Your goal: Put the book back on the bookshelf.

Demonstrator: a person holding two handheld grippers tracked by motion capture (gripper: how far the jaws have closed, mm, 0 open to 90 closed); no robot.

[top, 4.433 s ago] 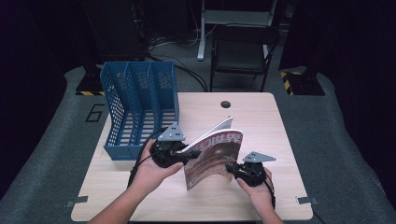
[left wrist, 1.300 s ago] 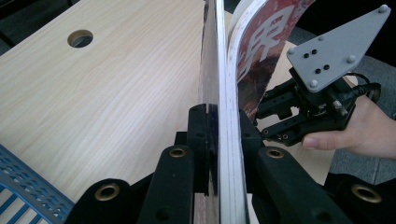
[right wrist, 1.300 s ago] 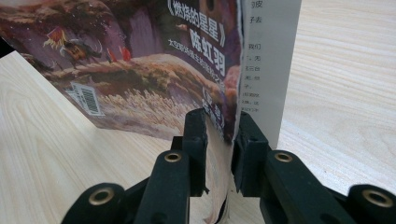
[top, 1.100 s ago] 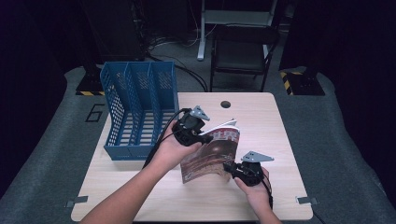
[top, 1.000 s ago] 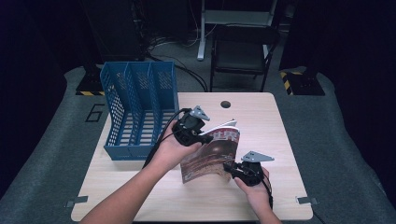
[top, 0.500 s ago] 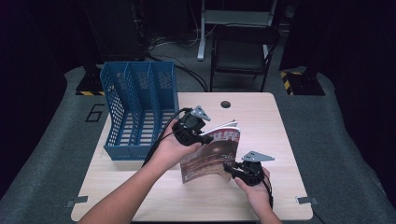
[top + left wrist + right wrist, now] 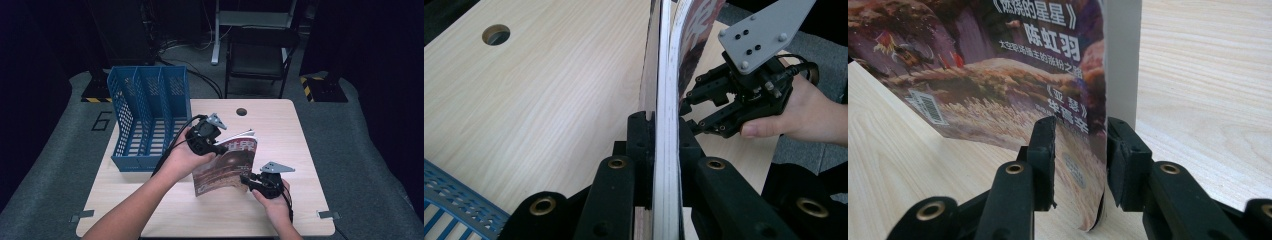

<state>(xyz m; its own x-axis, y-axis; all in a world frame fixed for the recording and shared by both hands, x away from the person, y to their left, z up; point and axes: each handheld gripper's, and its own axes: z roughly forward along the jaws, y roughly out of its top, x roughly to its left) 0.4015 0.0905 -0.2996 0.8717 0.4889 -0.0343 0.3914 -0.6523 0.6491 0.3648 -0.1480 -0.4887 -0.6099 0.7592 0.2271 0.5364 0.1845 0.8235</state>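
magazine (image 7: 227, 162) standing on edge mid-worktop (image 7: 280, 125), top corner clenched in left gripper (image 7: 216, 148) fingers (image 7: 640, 145). right gripper (image 7: 247, 180) fingers (image 7: 1044, 150) just been opening, straddling the near lower edge, one pad apparently clear of the cover. risk: pages sagging or swinging from a one-corner hold, base skidding. blue file rack (image 7: 150, 117) far left, well apart; nothing between.

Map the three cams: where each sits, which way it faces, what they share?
High view: above the person's side, facing forward and down on the table; forearms, both hands.
Left gripper view: on the left gripper, along jaws clamping the magazine; right gripper and hand beyond.
Right gripper view: on the right gripper, jaws astride the magazine's edge, not pressing.
Shared: magazine, table.
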